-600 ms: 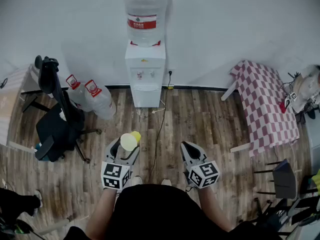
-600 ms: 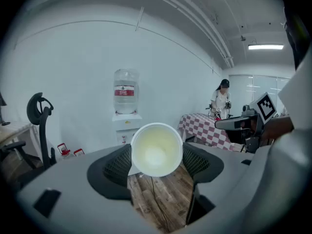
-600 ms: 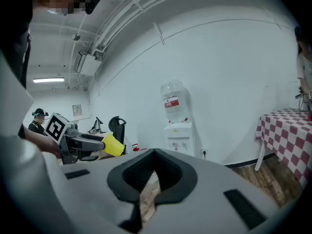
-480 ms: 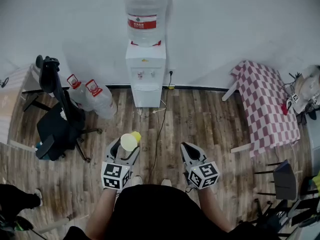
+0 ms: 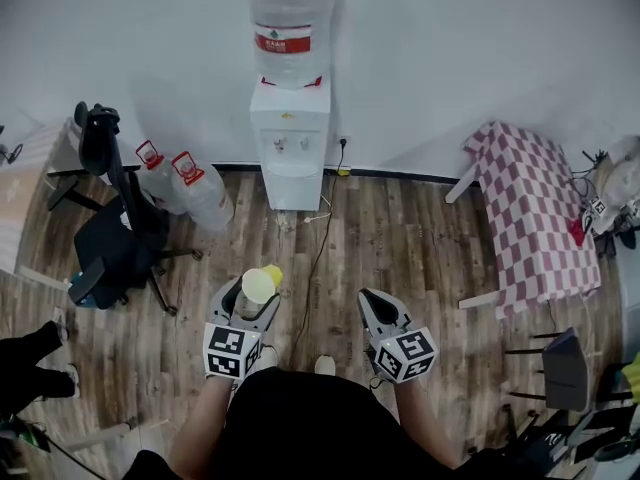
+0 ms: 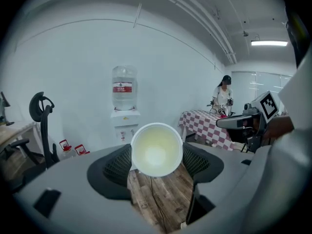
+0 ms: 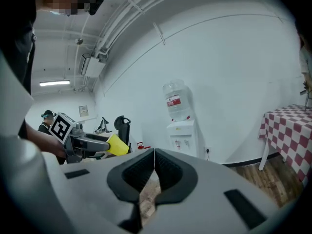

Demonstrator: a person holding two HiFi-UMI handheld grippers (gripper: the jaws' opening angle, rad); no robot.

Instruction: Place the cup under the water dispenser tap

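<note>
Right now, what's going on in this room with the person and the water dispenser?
A person stands on the wooden floor holding a gripper in each hand. The left gripper has a yellow cup clamped between its jaws, mouth turned back toward the person. The right gripper is shut and empty. The water dispenser stands ahead, well apart from the cup, which has not reached it yet.

A wooden floor (image 5: 400,238) carries a white dispenser (image 5: 290,148) at the far wall, two spare bottles (image 5: 205,196) just left of it, a black chair (image 5: 110,243) farther left, a checked table (image 5: 530,213) at right and a cable (image 5: 320,253) trailing nearward.
</note>
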